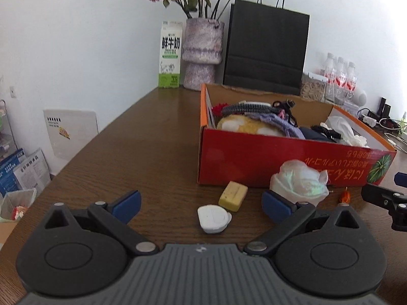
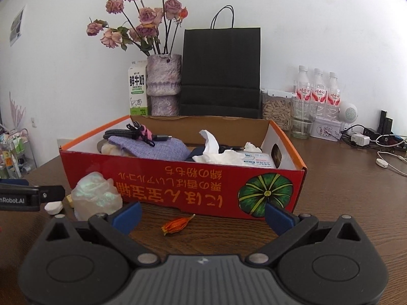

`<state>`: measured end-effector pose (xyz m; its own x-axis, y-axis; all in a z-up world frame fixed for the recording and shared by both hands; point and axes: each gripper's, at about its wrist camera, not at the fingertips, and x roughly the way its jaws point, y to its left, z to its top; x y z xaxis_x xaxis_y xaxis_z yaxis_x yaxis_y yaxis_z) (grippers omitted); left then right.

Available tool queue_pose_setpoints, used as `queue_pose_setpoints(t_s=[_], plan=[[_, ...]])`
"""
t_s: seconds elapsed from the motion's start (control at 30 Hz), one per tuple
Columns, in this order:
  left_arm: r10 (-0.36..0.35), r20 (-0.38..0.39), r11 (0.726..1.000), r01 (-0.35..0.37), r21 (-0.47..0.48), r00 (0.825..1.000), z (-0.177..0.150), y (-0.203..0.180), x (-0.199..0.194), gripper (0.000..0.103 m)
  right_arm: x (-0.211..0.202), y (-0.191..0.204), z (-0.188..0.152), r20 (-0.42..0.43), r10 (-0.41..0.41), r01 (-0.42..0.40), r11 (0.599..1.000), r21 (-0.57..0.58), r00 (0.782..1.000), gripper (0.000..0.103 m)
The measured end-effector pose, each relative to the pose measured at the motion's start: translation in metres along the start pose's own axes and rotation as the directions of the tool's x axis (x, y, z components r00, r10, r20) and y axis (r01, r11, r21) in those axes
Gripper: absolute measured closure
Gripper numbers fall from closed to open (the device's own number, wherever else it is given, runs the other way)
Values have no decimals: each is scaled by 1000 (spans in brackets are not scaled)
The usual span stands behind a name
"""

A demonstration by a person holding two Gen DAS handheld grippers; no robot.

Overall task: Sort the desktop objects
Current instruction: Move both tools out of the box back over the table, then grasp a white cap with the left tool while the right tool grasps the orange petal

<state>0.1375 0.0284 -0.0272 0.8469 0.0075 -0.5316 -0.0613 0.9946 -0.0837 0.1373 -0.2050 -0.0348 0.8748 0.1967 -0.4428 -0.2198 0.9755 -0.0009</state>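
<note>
While a red cardboard box [image 2: 178, 190] already stands heaped with cloth, cable and tissue on the brown worktop [image 1: 152, 137], four loose things lie in front of its near wall: a white case [image 1: 213, 218], a yellow block [image 1: 233, 196], an iridescent crumpled wrapper [image 1: 299, 181] and a dried orange flower head [image 2: 176, 225]. The left gripper [image 1: 202, 203] hovers low with its blue fingers [image 1: 127, 202] spread wide and empty, the white case lying between them and just ahead. The right gripper [image 2: 202, 216] is likewise wide open and empty, aimed at the flower head, which lies on the worktop just before the box. The wrapper sits close against the box front, the yellow block just beside it.

The step in hand appears to be the approach for a pick, with neither item yet gripped. Judged from here, the next move calls for lowering a gripper until its fingers flank one small item, closing gently, since the flower head looks brittle and the case low and flat, then lifting it over the box's rim. A vase of dried roses [image 2: 164, 84] and a black paper bag [image 2: 221, 71] stand behind, well apart from the work.
</note>
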Motion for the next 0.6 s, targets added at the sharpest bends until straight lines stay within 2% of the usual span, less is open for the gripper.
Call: queue_pose_setpoints(t_s=[0.13, 0.2, 0.37, 0.53, 0.6], plan=[[-4, -53, 1000, 3, -17, 999, -1, 2, 9, 0, 17, 1, 0, -92, -4, 4, 1000, 0, 996, 5], [-5, -72, 1000, 4, -11, 997, -2, 1, 12, 10, 23, -1, 0, -125, 11, -8, 1000, 25, 992, 8], [8, -79, 1000, -8, 4, 997, -2, -2, 11, 26, 33, 5, -1, -171, 36, -30, 999, 36, 985, 10], [27, -79, 999, -24, 41, 997, -4, -7, 7, 42, 43, 15, 1, -199, 15, -9, 999, 33, 980, 20], [34, -77, 998, -30, 52, 996, -4, -9, 6, 53, 44, 16, 2, -197, -7, 15, 999, 36, 980, 26]])
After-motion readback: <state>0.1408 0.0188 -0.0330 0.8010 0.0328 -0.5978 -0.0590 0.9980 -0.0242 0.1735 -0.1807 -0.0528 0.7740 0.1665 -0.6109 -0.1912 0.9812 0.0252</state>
